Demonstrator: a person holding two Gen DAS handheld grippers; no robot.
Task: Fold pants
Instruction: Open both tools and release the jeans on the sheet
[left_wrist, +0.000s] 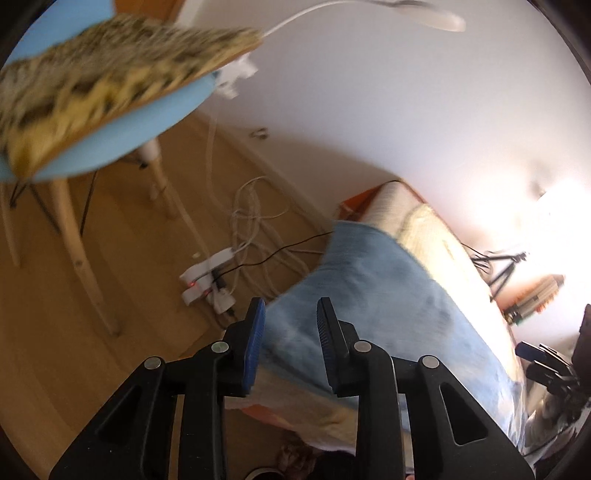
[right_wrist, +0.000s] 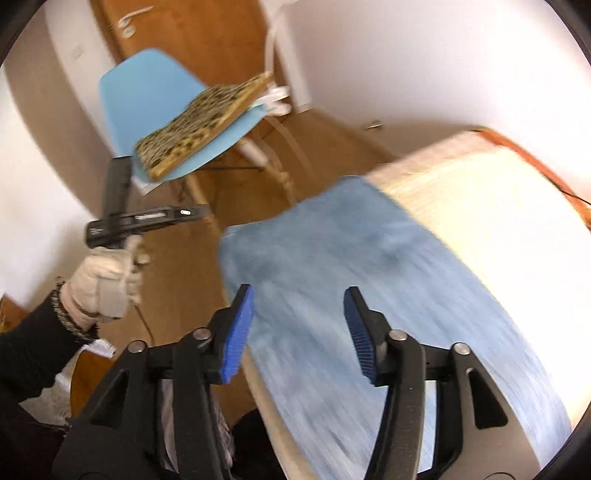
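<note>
- Risk: both grippers are above the pants (right_wrist: 369, 280) and empty; left gripper (left_wrist: 290, 332) is narrowly parted, right gripper (right_wrist: 299, 325) wide. A blind regrasp (views are blurred) could catch one layer and undo the fold.
- Pants lie on the bed (right_wrist: 498, 206), long axis from 5 toward 11 o'clock in the right view, far end at the mattress edge.

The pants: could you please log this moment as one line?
pants: flat on bed | left gripper: open, empty | right gripper: open, empty
</note>
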